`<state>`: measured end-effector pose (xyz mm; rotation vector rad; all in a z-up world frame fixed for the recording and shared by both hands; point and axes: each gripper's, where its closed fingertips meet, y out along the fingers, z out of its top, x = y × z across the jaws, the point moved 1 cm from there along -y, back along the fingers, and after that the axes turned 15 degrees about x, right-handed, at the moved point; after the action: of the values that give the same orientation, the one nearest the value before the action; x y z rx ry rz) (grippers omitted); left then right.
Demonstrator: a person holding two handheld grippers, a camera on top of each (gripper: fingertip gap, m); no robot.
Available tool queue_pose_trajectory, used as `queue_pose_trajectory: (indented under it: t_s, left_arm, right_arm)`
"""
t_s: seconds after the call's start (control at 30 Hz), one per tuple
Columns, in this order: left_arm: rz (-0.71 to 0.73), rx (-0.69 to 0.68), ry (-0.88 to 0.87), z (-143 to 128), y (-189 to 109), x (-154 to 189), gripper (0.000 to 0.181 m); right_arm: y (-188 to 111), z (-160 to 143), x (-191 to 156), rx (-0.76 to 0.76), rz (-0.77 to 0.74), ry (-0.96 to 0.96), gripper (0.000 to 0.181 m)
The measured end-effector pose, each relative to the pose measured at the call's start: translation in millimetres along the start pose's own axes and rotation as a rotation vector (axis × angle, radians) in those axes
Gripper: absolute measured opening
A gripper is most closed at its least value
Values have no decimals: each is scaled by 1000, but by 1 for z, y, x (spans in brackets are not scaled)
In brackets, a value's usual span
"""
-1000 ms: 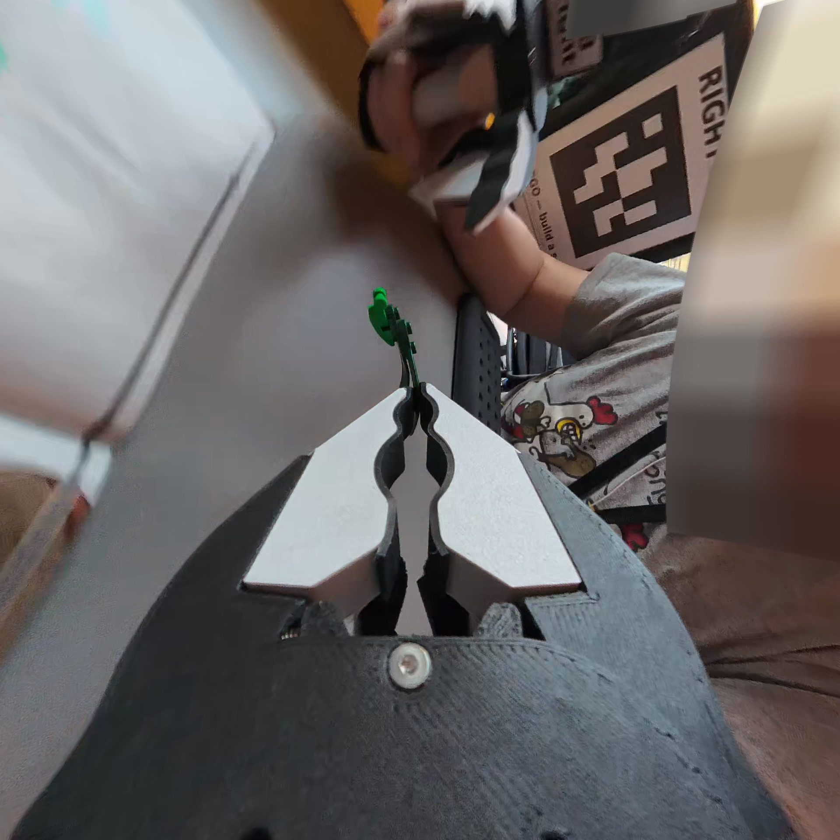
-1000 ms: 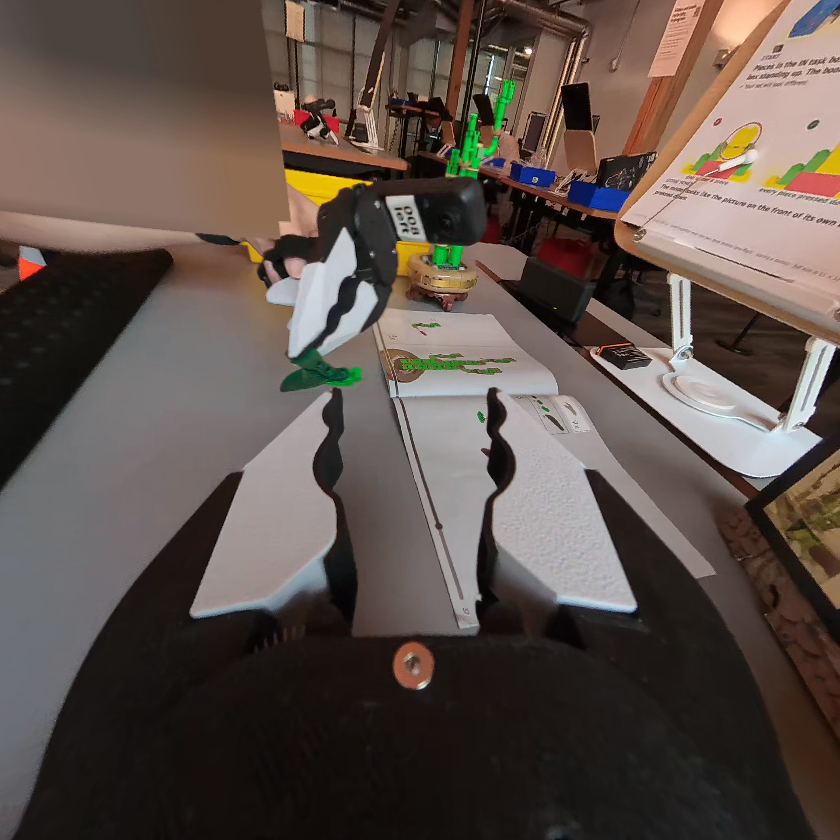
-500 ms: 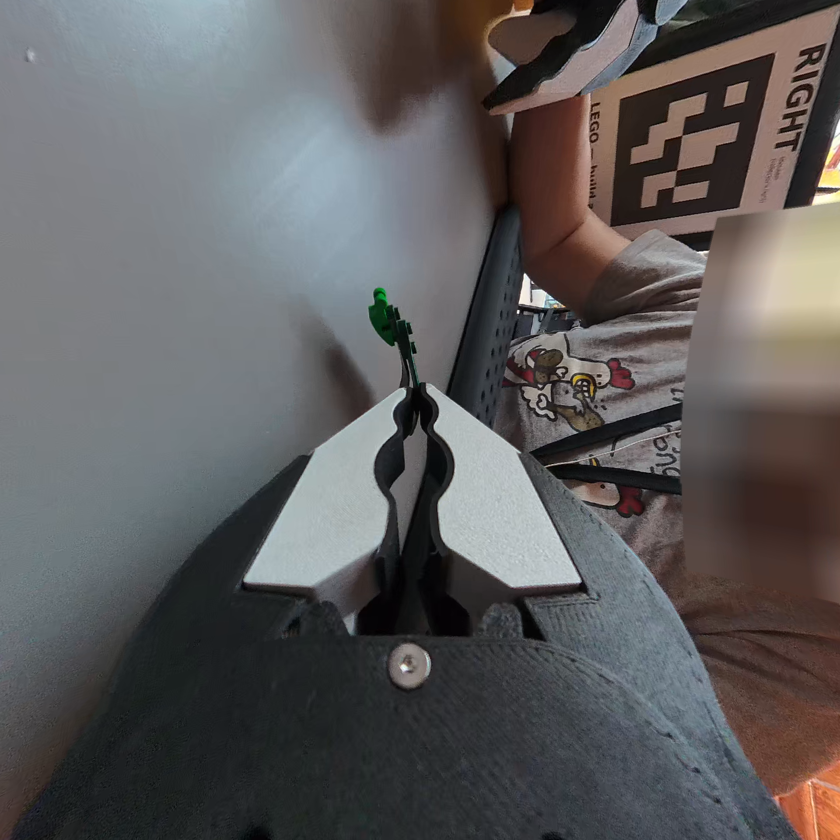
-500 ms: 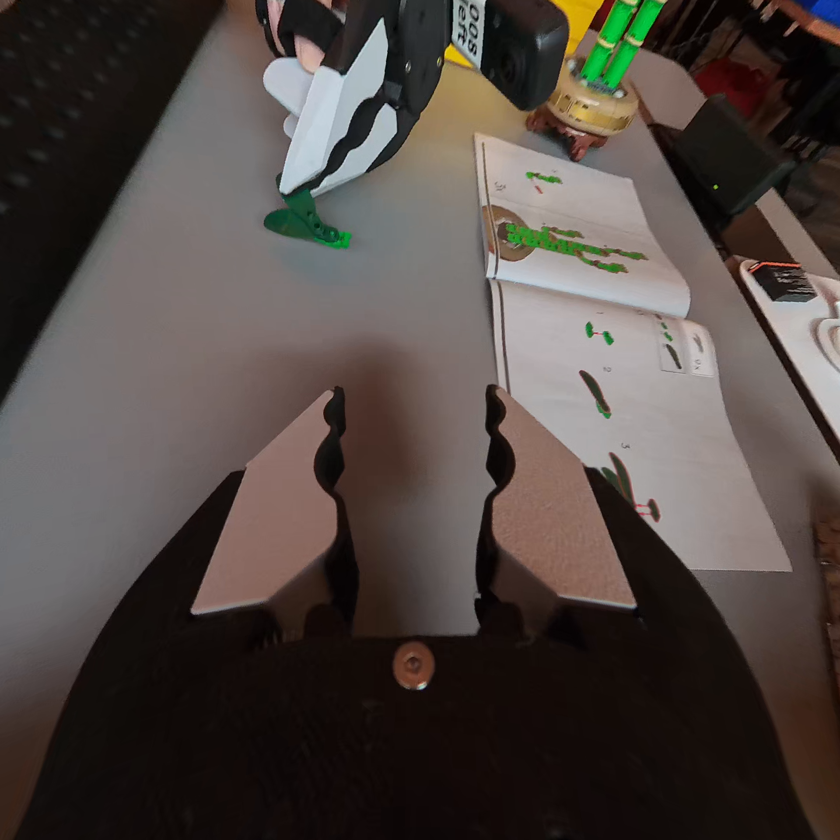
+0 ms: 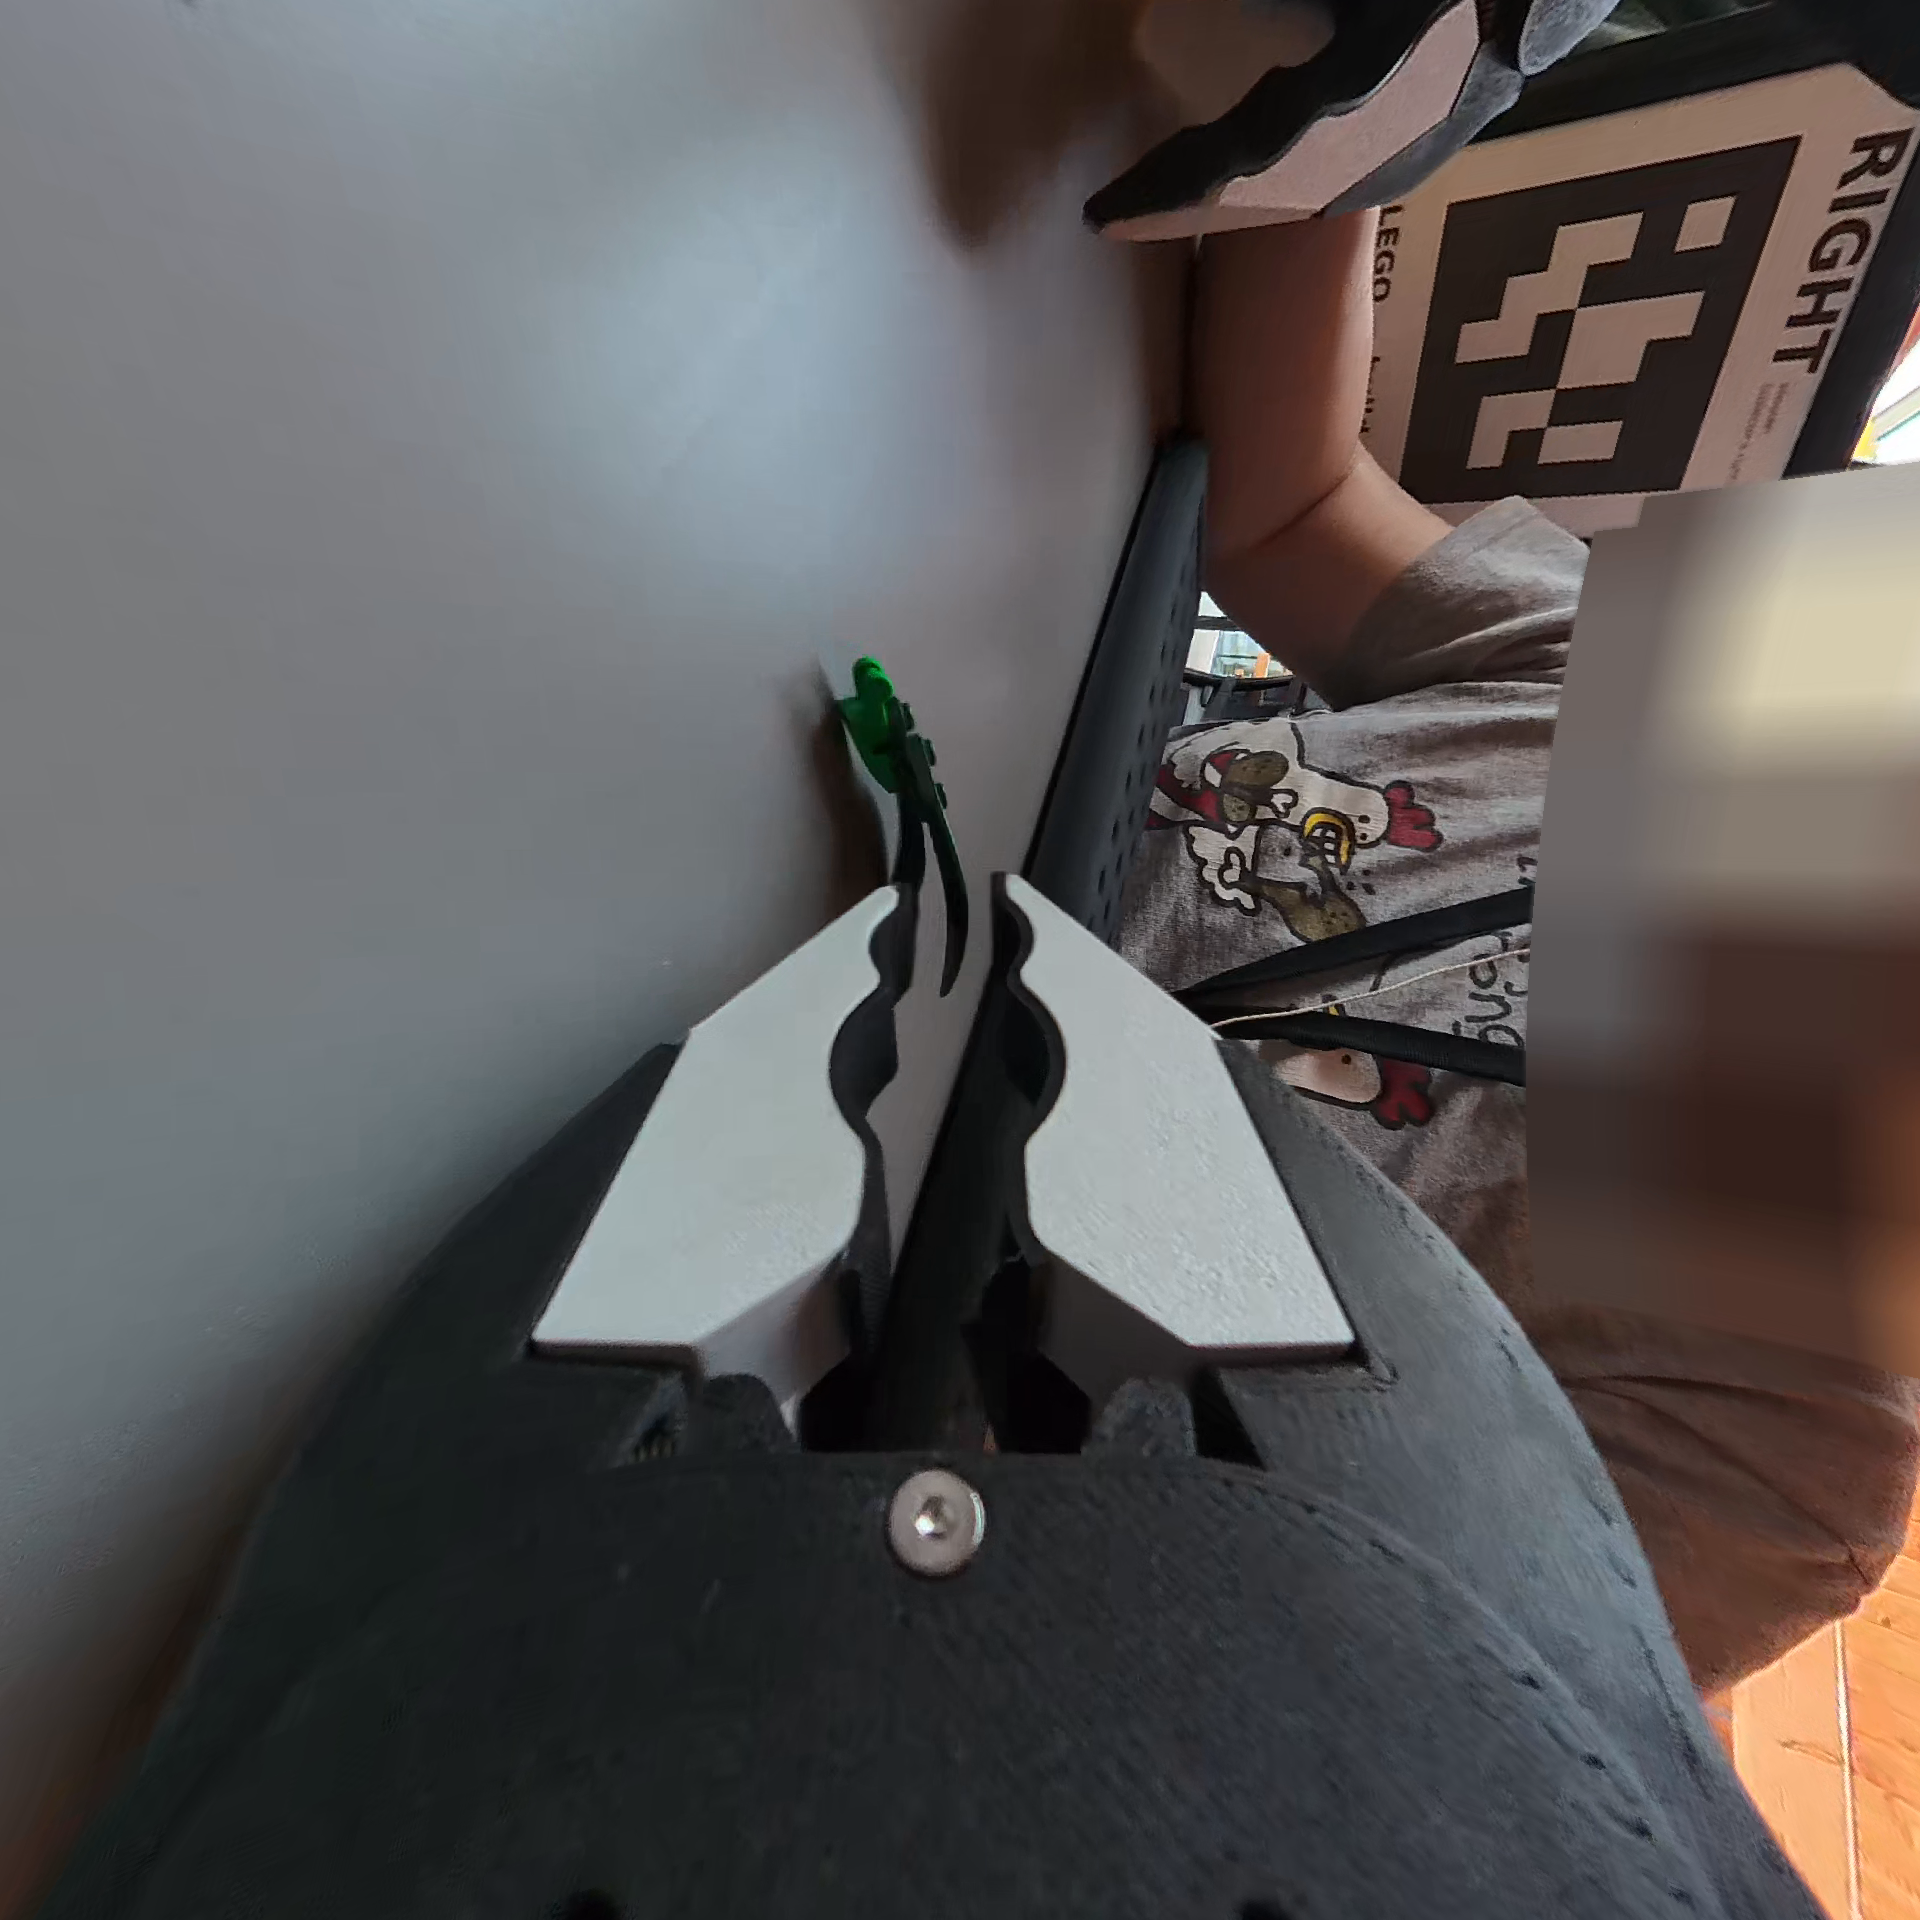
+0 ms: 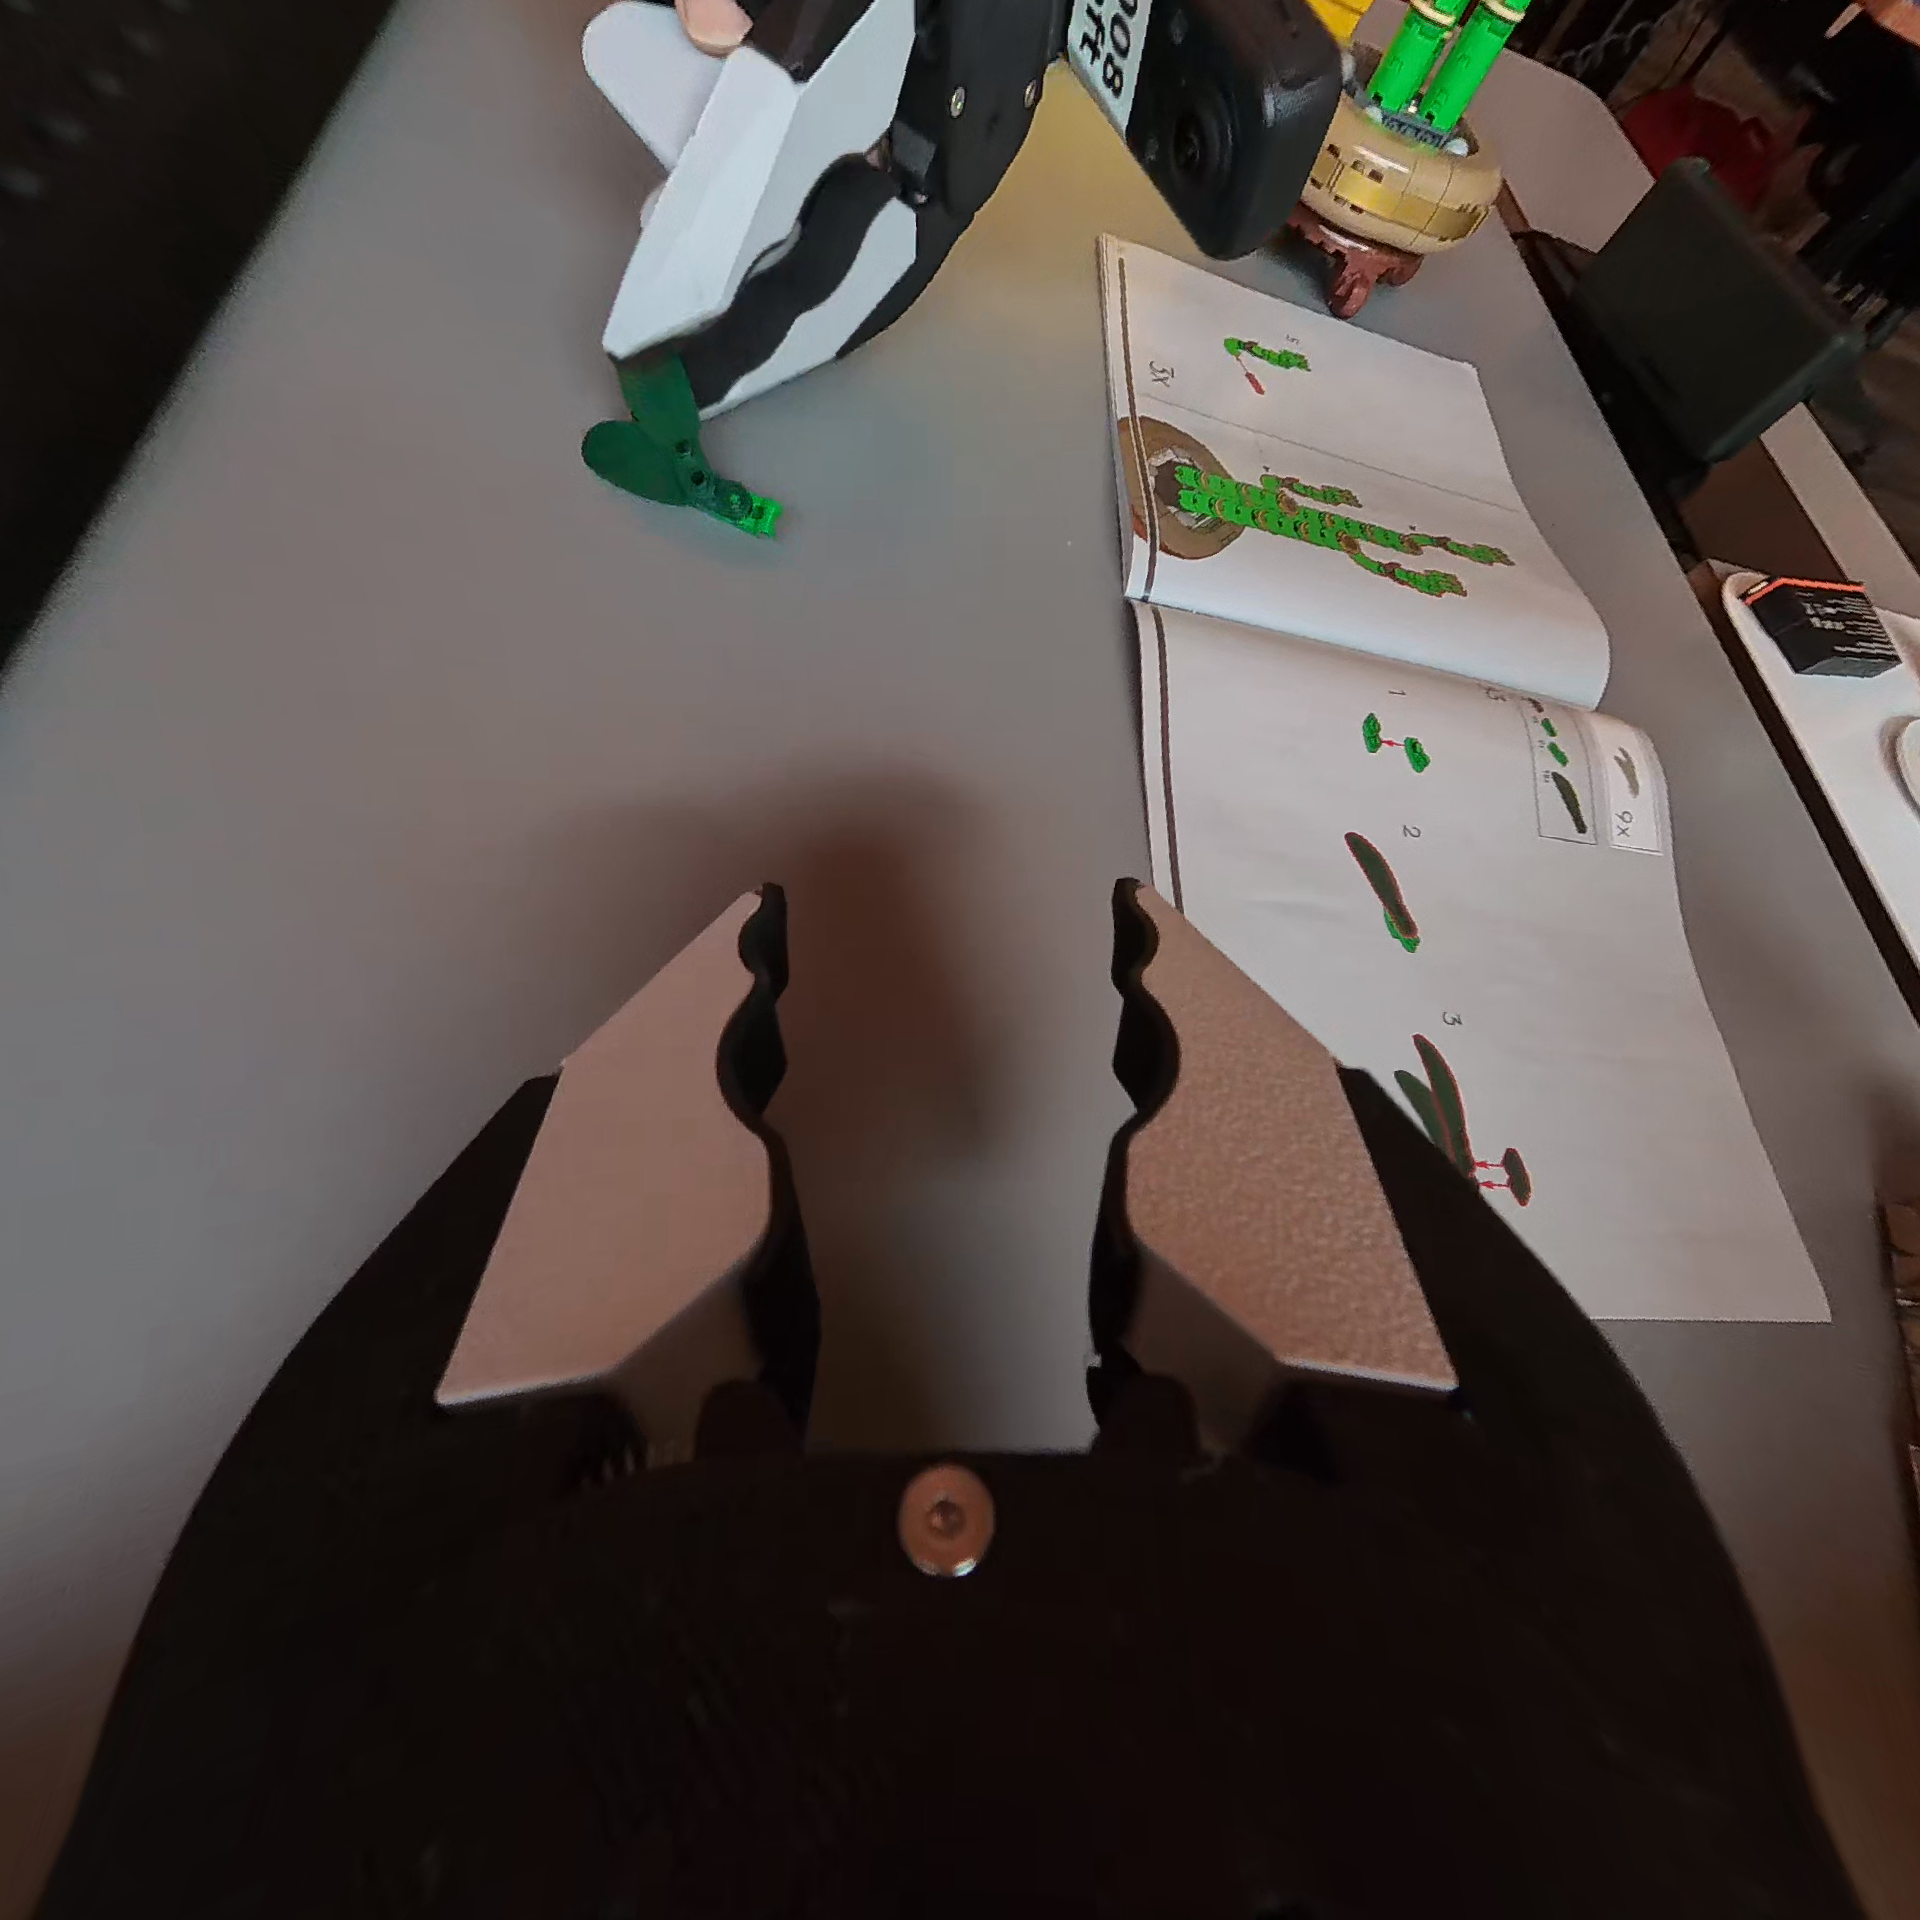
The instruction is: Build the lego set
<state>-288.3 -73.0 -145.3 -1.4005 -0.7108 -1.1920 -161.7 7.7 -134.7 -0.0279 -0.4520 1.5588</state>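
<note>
Green leaf assembly [image 6: 681,462]: now resting on grey counter [image 6: 364,675], mid-width toward far edge. Left gripper [image 5: 948,894]: jaws newly parted (released a moment ago). Right gripper [image 6: 948,904]: spread, empty, ready to regrasp.

Claws: two, the left claw [image 5: 945,899] and the right claw [image 6: 945,904].
Fingers per claw: two, pale on the outside with black wavy pads inside.
Green leaf pieces: one small cluster [image 6: 675,457] on the counter [image 6: 416,727], made of two dark green leaves and a bright green stud strip.
Instruction booklets: one [image 6: 1351,665], lying open, two pages showing.
Bamboo models: one [image 6: 1403,166], partly built, with two green stalks visible in a round tan pot.
Small black boxes: one [image 6: 1823,629], resting on a white tray at the right edge.
Square-patterned marker cards: one [image 5: 1600,332].
</note>
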Motion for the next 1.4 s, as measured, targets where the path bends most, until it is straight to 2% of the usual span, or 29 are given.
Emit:
queue_pose_trajectory:
  t_s: [0.17,0.33,0.5,0.57,0.63,0.7,0.8,0.97,1.1,1.17,1.27,1.33,1.4]
  left_arm:
    - [24,19,30,1,-6,-2,30]
    - [140,78,94,7,-23,-9,32]
    - [284,165,236,11,-43,-10,38]
    - [408,220,329,14,-55,-17,40]
    - [439,291,428,15,-60,-9,44]
    - [419,375,499,13,-61,4,44]
    - [509,430,592,1,-61,2,43]
    - [524,532,709,-17,-38,11,41]
    - [474,760,829,-13,-53,36,40]
    - [493,882,921,-13,-74,51,42]
    - [611,1055,1046,-25,-117,64,49]
    - [743,1211,1066,-38,-154,62,61]
    - [824,1351,1083,-57,-185,59,56]
  right_arm:
    - [-1,1,2,9,-6,3,63]
    - [-2,-5,4,-15,-15,-7,63]
    - [-3,-5,7,-20,-31,-24,62]
    - [-3,-5,8,-22,-43,-43,63]
    - [-2,-3,8,-19,-46,-55,63]
    - [0,-2,6,-19,-39,-65,62]
    - [4,-2,2,-24,-27,-70,62]
    - [7,0,4,-4,-49,-83,61]
    - [2,10,26,83,-215,-151,58]
    - [-18,26,55,133,-451,-318,58]
    - [-53,47,77,196,-711,-490,54]
    - [-61,42,83,165,-773,-497,57]
    - [-61,32,86,104,-795,-498,59]
